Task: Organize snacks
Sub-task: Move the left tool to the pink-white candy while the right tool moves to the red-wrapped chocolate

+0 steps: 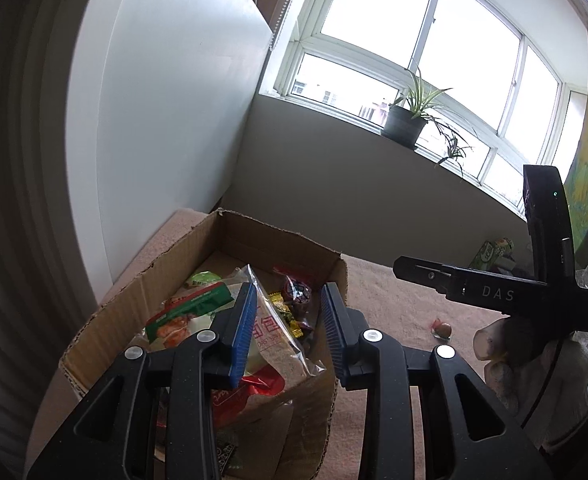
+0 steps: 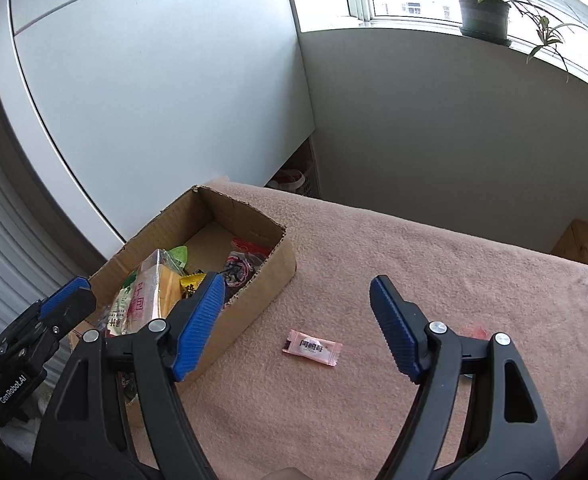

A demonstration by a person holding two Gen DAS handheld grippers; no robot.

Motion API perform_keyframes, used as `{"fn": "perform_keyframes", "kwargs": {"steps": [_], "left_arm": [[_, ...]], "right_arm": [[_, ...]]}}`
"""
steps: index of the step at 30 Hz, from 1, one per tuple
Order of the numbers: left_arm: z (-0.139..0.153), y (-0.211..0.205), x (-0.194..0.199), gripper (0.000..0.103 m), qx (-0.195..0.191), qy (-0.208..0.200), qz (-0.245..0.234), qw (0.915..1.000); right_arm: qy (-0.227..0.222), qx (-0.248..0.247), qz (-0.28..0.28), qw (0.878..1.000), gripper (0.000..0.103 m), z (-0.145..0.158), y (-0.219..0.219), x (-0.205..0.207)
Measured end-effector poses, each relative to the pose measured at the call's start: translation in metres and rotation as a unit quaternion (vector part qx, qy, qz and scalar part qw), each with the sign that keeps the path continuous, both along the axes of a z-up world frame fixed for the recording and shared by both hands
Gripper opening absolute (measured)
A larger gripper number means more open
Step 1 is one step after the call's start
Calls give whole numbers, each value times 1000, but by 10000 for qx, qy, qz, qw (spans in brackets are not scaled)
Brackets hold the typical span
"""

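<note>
Right gripper [image 2: 298,308] gapes empty above the pink candy sachet [image 2: 312,347], seemingly lining up a pick; left gripper [image 1: 287,320] hangs open, empty, over the cardboard box [image 1: 105,316].

Matt corrugated cardboard box [image 2: 249,300] holds glossy plastic snack packets [image 1: 271,336] on a fuzzy pink cloth [image 2: 414,264].

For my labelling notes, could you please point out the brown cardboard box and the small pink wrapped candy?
Brown cardboard box [image 2: 253,300]: right wrist view, outer side wall.
Small pink wrapped candy [image 2: 312,347]: right wrist view, wrapper's middle.
</note>
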State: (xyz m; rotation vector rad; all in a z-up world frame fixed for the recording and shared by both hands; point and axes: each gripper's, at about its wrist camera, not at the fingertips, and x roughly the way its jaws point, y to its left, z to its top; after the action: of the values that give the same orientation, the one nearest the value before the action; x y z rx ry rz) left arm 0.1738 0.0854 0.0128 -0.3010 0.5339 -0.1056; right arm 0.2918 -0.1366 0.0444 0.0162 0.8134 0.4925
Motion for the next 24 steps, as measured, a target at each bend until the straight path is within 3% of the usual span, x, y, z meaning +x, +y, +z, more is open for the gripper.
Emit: {"fn": "perform_keyframes", "kwargs": {"steps": [10, 12, 13, 19, 21, 24], "left_arm": [[2, -55, 4, 34, 103, 114, -629, 9979], [-2, -69, 7, 51, 108, 202, -818, 9964], [-5, -77, 9, 53, 98, 267, -908, 9955], [-16, -124, 48, 53, 40, 813, -1403, 9868], [-24, -136, 74, 53, -99, 1231, -1652, 9785], [-39, -151, 107, 53, 105, 1853, -1635, 9689]], "right_arm": [[166, -7, -417, 9990, 78, -9, -80, -4], [206, 16, -440, 9988, 78, -12, -94, -4], [215, 41, -450, 9987, 78, -14, -100, -4], [388, 309, -464, 9977, 78, -25, -132, -4], [413, 329, -444, 9976, 78, -27, -141, -5], [410, 392, -404, 9976, 78, -28, -154, -9]]}}
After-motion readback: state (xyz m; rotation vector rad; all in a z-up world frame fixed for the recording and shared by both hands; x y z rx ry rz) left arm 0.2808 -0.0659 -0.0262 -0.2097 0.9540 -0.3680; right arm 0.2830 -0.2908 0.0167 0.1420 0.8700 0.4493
